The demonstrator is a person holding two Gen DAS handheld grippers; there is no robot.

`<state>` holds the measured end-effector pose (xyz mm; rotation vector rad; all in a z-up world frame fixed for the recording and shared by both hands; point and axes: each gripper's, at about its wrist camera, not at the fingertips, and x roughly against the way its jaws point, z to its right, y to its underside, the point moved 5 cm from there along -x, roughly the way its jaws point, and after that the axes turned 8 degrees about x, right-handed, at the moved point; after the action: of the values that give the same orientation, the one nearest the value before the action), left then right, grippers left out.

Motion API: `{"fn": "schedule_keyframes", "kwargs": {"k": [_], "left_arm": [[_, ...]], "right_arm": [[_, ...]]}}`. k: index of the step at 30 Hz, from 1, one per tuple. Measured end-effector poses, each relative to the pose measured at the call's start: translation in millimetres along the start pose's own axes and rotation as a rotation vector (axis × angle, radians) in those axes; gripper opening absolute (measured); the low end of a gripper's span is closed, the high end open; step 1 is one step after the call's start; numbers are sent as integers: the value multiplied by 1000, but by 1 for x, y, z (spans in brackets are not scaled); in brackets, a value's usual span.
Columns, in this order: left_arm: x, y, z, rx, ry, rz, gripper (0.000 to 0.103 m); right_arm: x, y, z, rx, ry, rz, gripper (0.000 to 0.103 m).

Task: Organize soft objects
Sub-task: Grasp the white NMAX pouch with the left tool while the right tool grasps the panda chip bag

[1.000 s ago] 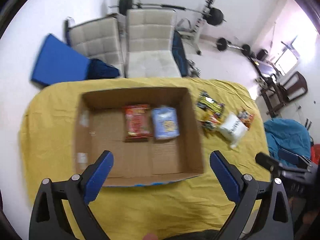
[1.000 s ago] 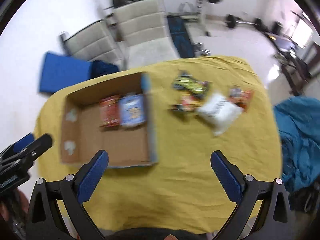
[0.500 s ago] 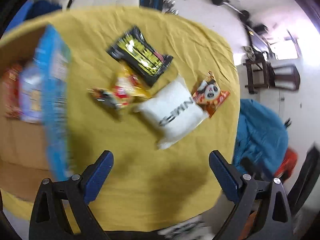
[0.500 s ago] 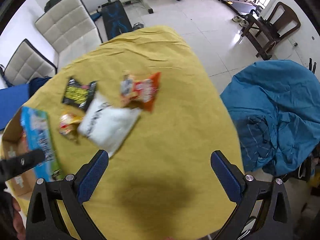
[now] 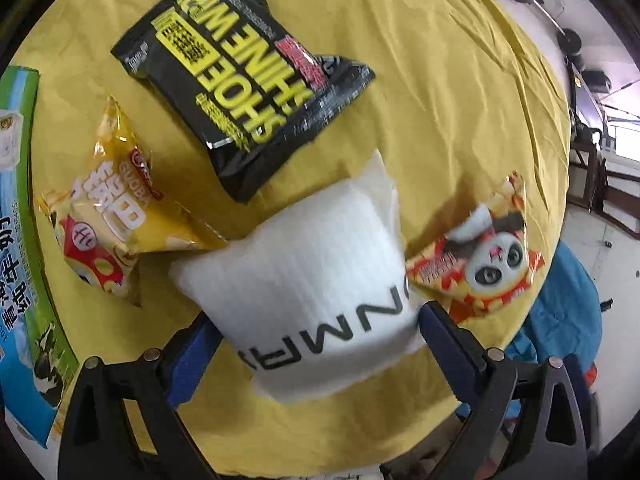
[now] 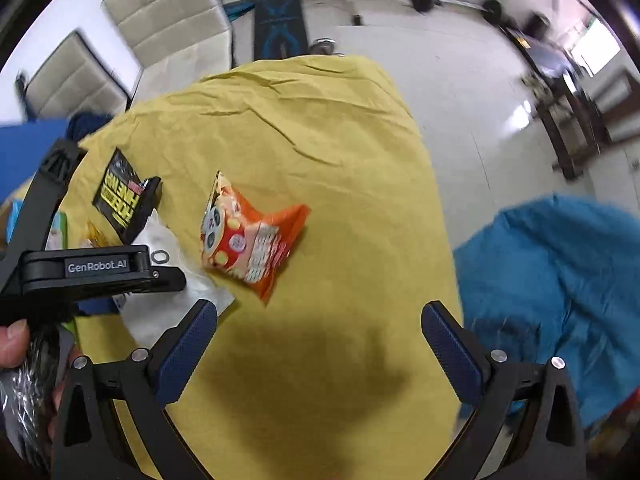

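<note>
— So, where's the white padded pouch with black lettering (image 5: 316, 292) sitting?

— In the middle of the surface with the wrinkled yellow cloth (image 5: 440, 92). The left gripper (image 5: 318, 328) is right down on it, blue-padded jaws spread wide, one on each side of the pouch's near end. Whether the pads already touch it, I can't tell.

— And around the pouch?

— A black packet with yellow "SHOE SHINE" print (image 5: 244, 68) lies just beyond it. A yellow crinkly snack bag (image 5: 108, 236) touches its left corner, and an orange panda-print snack bag (image 5: 476, 256) lies against its right edge. Left of them runs the blue-and-green printed wall of a cardboard box (image 5: 20, 240).

— The other hand?

— The right gripper (image 6: 320, 336) hangs over bare cloth right of the pouch, jaws released, holding nothing.
</note>
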<state>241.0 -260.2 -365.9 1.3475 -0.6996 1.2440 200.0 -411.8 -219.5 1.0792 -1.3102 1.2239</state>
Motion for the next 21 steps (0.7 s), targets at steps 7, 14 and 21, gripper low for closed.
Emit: {"fn": "schedule_keyframes", "kwargs": {"k": [7,14,21], "left_arm": [[12,22,2,-324,-119,67,82],[13,31,-16,-332,-107,49,84],[-7,31,-32,-193,-12,47,84]], "right_arm": [[-25,-32,-21,308,7,-40,103],[-68,-46,-56,526,39,-130,100],[-93,-54,-63,506,28,-176,62]]}}
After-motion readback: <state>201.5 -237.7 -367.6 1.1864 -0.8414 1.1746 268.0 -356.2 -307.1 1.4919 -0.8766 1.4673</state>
